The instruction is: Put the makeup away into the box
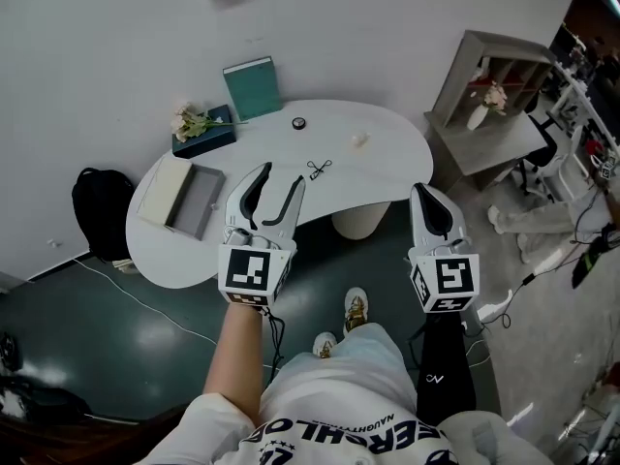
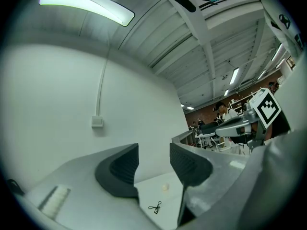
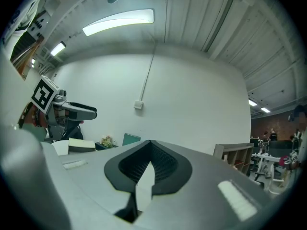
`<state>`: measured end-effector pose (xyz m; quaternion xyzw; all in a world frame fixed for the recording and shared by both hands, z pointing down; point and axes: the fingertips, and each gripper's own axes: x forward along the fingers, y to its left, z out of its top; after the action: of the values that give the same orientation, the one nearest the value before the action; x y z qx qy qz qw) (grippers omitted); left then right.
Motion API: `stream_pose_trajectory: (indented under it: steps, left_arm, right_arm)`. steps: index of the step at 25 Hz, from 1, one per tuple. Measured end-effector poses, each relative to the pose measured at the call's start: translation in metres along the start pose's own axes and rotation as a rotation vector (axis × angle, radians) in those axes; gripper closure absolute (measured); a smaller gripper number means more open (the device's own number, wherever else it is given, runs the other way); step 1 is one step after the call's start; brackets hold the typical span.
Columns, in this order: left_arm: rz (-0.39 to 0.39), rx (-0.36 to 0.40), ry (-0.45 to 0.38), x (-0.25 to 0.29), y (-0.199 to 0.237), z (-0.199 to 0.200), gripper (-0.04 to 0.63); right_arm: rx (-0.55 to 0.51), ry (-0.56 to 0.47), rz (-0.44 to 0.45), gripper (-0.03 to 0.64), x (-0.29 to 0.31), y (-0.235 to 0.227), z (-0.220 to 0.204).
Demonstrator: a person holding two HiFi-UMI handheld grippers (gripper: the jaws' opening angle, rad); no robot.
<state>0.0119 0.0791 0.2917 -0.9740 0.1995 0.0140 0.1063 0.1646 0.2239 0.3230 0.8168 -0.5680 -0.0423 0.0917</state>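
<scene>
On a white curved table [image 1: 387, 177] lie a black eyelash curler [image 1: 319, 170], a small black round pot [image 1: 299, 123] and a small white item [image 1: 360, 139]. An open grey box [image 1: 196, 201] with its cream lid beside it sits at the table's left end. My left gripper [image 1: 278, 177] hangs open over the table's near edge, between the box and the curler, holding nothing. In the left gripper view the curler [image 2: 155, 207] and the white item [image 2: 166, 187] show between the open jaws. My right gripper [image 1: 427, 192] is shut and empty, off the table's right end.
A teal book [image 1: 253, 87] leans on the wall, beside flowers on a dark box [image 1: 203, 129]. A black backpack [image 1: 102, 211] lies on the floor at left, and a wooden shelf unit [image 1: 494, 95] stands at right. Cables run across the green floor.
</scene>
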Motion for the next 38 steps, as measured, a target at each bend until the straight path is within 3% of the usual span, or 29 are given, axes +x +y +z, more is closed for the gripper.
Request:
stream_pose_trajectory:
  steps: [8, 12, 25, 38]
  left_arm:
    - [0.005, -0.007, 0.023, 0.069, 0.017, -0.016, 0.399]
    - [0.013, -0.030, 0.014, 0.125, 0.031, -0.023, 0.399]
    - [0.030, 0.008, 0.054, 0.304, 0.056, -0.056, 0.399]
    - [0.001, 0.007, 0.100, 0.358, 0.052, -0.082, 0.399]
  right_arm:
    - [0.016, -0.006, 0.034, 0.586, 0.074, -0.034, -0.006]
    - [0.020, -0.015, 0.055, 0.586, 0.128, -0.063, -0.012]
    - [0.036, -0.057, 0.122, 0.586, 0.297, -0.163, -0.020]
    - [0.046, -0.038, 0.140, 0.586, 0.344, -0.191, -0.035]
